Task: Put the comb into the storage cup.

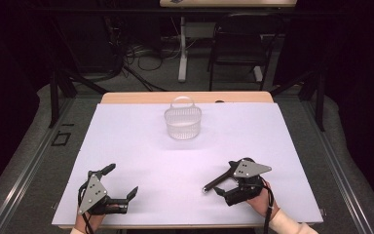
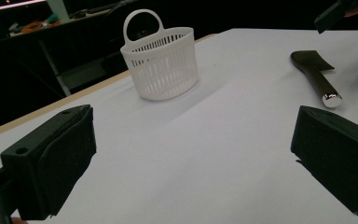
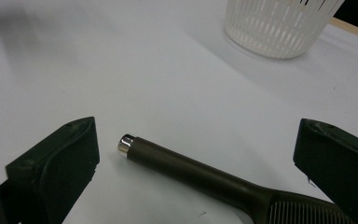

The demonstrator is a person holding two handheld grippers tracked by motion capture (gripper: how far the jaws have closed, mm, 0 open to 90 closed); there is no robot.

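Basket (image 2: 161, 63): white slotted plastic, slightly glossy. Utensil (image 3: 200, 175): matt dark olive handle, smooth, with a shiny chrome metal end cap and ribbed head. Bench (image 1: 141, 161): matt white smooth sheet over a light wood edge. Right gripper (image 1: 222, 188) and left gripper (image 1: 121, 181): matt black fingers (image 2: 51, 154), grey metal plates.

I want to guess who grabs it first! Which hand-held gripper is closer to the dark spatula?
Right. The right hand-held gripper hangs directly over the dark spatula, its jaws spread on either side. The left hand-held gripper sits far across the table, open.

Dark chrome-tipped utensil (image 3: 200, 175) flat on white table (image 3: 121, 70)
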